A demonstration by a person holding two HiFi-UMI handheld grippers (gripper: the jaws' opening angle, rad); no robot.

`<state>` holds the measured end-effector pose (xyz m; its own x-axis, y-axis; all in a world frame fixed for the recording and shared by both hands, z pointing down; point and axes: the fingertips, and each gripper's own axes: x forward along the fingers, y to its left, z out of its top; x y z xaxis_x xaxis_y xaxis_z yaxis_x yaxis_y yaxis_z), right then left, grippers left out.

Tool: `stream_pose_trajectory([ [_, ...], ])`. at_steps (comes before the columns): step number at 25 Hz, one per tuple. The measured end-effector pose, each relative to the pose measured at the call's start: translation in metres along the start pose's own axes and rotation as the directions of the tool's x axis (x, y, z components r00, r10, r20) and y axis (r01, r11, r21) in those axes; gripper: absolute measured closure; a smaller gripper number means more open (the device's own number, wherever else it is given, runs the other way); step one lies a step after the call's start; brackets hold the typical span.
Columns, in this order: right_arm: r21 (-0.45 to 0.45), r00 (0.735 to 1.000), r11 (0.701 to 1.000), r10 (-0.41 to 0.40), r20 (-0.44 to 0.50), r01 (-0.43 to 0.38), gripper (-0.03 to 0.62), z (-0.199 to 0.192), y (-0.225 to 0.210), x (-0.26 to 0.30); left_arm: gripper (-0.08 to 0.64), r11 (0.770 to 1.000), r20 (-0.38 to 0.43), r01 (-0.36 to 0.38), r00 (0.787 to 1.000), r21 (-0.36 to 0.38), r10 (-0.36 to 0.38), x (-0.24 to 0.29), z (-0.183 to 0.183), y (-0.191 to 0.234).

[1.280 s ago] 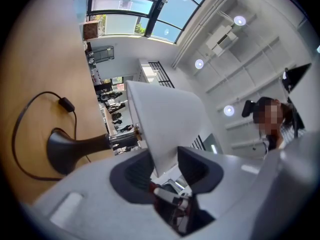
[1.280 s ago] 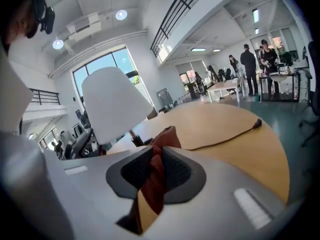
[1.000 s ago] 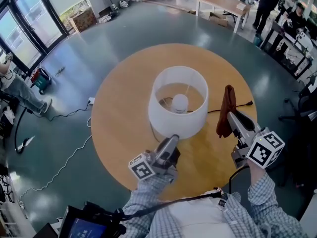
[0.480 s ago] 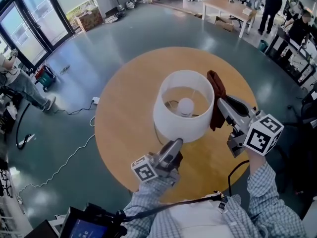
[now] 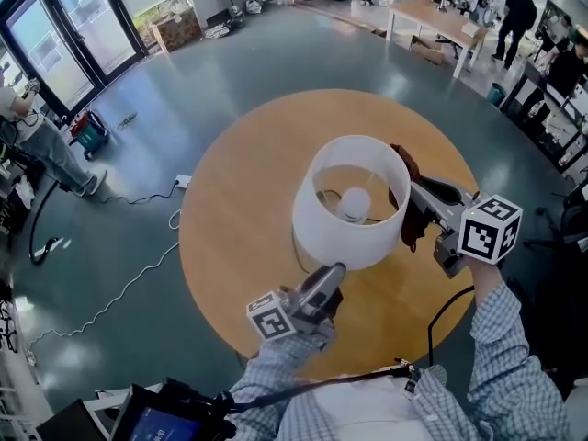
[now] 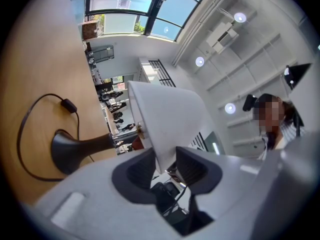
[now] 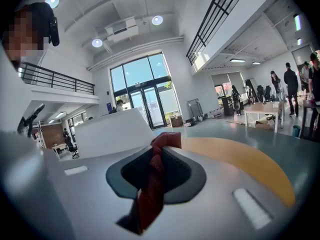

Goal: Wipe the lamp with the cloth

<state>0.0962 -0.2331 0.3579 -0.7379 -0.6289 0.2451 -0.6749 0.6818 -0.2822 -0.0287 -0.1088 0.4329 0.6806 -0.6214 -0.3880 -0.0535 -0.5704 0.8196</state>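
A lamp with a white drum shade [image 5: 342,237] and a bulb [image 5: 355,203] stands on the round wooden table [image 5: 230,200]. My left gripper [image 5: 333,270] is at the shade's near lower rim. Its jaws have just been closing, and the rim [image 6: 167,134] sits pinched between them [image 6: 165,166]. The dark lamp base [image 6: 75,146] and its cord [image 6: 24,129] show below. My right gripper [image 5: 413,191] is shut on a dark red cloth [image 5: 410,226], which lies against the shade's right side. The cloth [image 7: 152,184] hangs from between the right gripper's pads [image 7: 160,156], with the shade [image 7: 110,131] just to the left.
A white cable [image 5: 119,292] trails over the grey floor left of the table. A person [image 5: 41,154] stands near the glass doors at far left. A long table [image 5: 432,12] and more people are at the back right. A screen [image 5: 152,423] sits by my body.
My right gripper carried the cloth left, from clear of the lamp to against the shade's right side. The left gripper stayed at the shade's lower rim.
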Motion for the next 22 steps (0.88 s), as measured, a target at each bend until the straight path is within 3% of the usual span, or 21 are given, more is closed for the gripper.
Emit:
stream_pose_trajectory([
  [7, 0.004, 0.991, 0.994, 0.111, -0.079, -0.111, 0.534, 0.021, -0.013, 0.029, 0.437, 1.000, 0.013, 0.004, 1.000, -0.007, -0.004, 0.001, 0.001, 0.000],
  [13, -0.096, 0.953, 0.970, 0.197, -0.228, -0.223, 0.534, 0.034, -0.011, 0.062, 0.437, 1.000, -0.001, -0.012, 1.000, -0.011, 0.012, 0.001, -0.004, 0.000],
  [17, -0.151, 0.905, 0.932, 0.266, -0.332, -0.330, 0.534, 0.047, 0.001, 0.085, 0.436, 1.000, 0.004, -0.016, 1.000, -0.011, 0.016, 0.000, -0.003, 0.001],
  [22, -0.214, 0.809, 0.854, 0.328, -0.488, -0.475, 0.534, 0.050, 0.021, 0.110, 0.436, 1.000, 0.013, -0.014, 1.000, -0.009, 0.014, -0.001, -0.004, 0.004],
])
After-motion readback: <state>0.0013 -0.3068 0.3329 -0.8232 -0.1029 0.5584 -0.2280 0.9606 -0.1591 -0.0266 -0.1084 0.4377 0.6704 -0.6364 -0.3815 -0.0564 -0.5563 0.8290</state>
